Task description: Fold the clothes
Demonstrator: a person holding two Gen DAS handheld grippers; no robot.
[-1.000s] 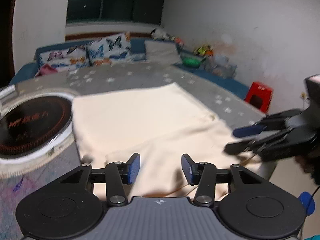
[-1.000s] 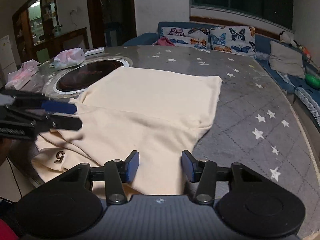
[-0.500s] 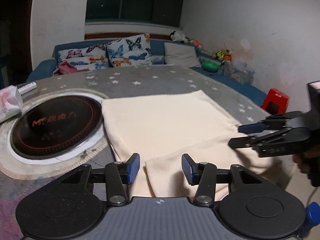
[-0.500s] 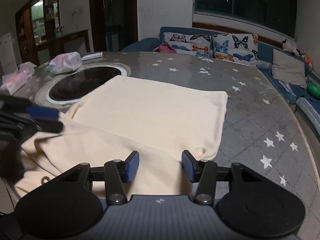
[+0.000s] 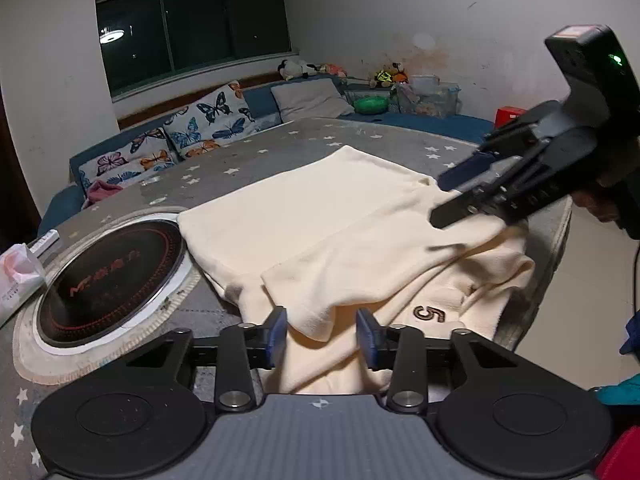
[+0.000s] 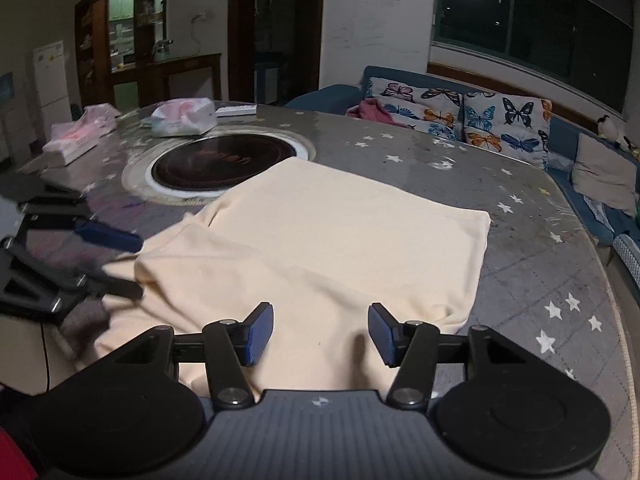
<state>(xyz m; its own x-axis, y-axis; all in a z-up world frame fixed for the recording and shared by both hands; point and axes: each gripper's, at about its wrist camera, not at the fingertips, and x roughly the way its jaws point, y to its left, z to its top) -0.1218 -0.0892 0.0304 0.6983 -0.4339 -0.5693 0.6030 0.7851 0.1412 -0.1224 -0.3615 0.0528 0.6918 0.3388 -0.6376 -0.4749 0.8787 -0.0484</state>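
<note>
Grey star-printed table is largely covered by the cream garment, spread flat beside the round cooktop, its rumpled near end draped over the table edge. Left gripper and right gripper are both held spread and empty just above that end, about equally near.

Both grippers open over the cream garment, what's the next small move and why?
Probably lower the left gripper and shut it on the loose folded edge of the cream garment between its fingers. Both grippers are open; the right gripper hovers over cloth without gripping. The near end by the embroidered "5" is rumpled at the table edge, so it needs straightening.
</note>
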